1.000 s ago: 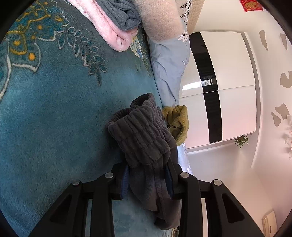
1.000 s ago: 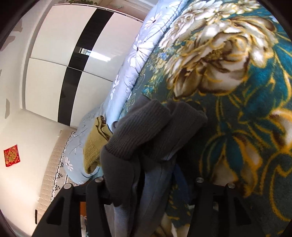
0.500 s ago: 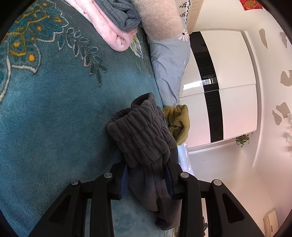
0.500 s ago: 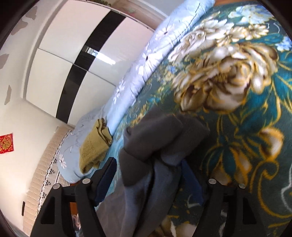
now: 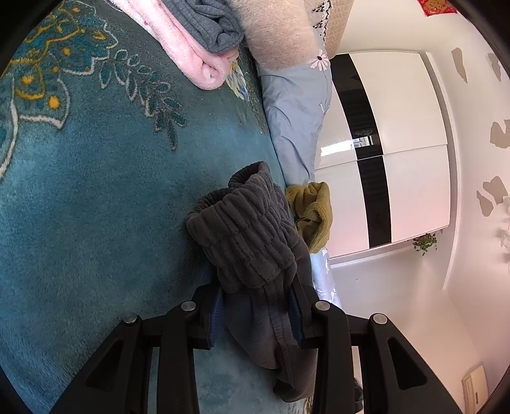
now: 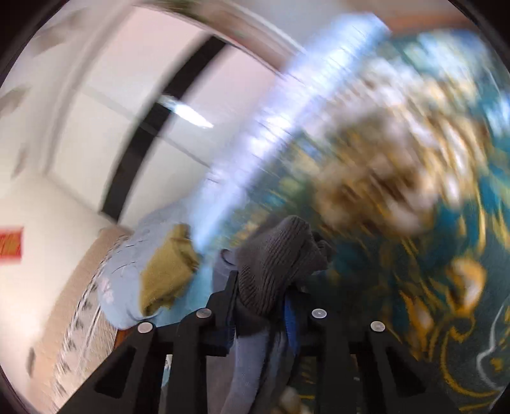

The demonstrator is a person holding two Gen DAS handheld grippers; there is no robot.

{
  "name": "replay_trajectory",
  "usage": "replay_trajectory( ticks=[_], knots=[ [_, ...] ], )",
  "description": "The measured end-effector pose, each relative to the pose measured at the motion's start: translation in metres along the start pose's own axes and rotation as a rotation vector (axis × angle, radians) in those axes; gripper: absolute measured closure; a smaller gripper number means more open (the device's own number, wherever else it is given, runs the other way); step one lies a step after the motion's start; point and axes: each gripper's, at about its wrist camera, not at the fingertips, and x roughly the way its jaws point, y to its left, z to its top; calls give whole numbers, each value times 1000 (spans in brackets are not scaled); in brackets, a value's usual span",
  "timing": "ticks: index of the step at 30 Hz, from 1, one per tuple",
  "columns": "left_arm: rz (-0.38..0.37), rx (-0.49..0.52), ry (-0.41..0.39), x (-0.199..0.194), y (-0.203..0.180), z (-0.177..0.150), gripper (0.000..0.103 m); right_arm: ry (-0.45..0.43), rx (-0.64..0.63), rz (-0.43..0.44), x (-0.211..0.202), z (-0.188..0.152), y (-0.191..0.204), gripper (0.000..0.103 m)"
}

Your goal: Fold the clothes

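Observation:
A dark grey garment with a ribbed cuff (image 5: 245, 235) bunches up over the teal floral blanket (image 5: 95, 191). My left gripper (image 5: 255, 305) is shut on it just behind the ribbed band. In the blurred right wrist view the same grey ribbed fabric (image 6: 274, 264) sits between the fingers of my right gripper (image 6: 259, 305); its jaws are closing and the pads press on the cloth. Loose grey cloth hangs down below both grippers.
A folded pink blanket (image 5: 188, 54) with a grey folded garment (image 5: 207, 25) on it lies at the far end of the bed, beside a beige pillow (image 5: 280, 35). An olive cloth (image 5: 314, 213) lies on the pale blue sheet (image 5: 293, 105) at the bed's edge. White wardrobe doors (image 5: 404, 133) stand beyond.
My right gripper opened wide around the grey cuff, then closed on it while lifting and rolling; its view is now blurred. The left gripper and its hold have not changed.

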Motion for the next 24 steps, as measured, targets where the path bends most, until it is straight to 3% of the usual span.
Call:
replay_trajectory(
  ticks=[3,6,11,14,15,16,17,18,22,24],
  knots=[
    [-1,-3,3,1,1,1,68,-80,-168,-19,-14,1,26,76],
    [-2,-3,10,2,1,1,68,74,-24,-198,16,-5,-18,76],
    [-3,-3,17,2,1,1,68,132,116,-204,20,-10,-50,76],
    [-11,-16,19,2,3,1,68,95,54,-214,12,-11,-37,72],
    [-14,-20,19,2,4,1,68,82,34,-218,10,-12,-32,62],
    [-16,-22,19,2,4,1,68,67,17,-221,7,-12,-28,52],
    [-18,-24,18,2,5,1,68,35,22,-229,0,-10,-24,35],
    [-20,-27,18,2,6,0,68,-10,31,-251,-7,-10,-21,31],
    [-23,-34,16,2,8,-1,68,-259,93,-467,-56,-13,-2,30],
    [-17,-28,16,1,7,-3,68,-343,68,-503,-75,-19,16,28]
  ],
)
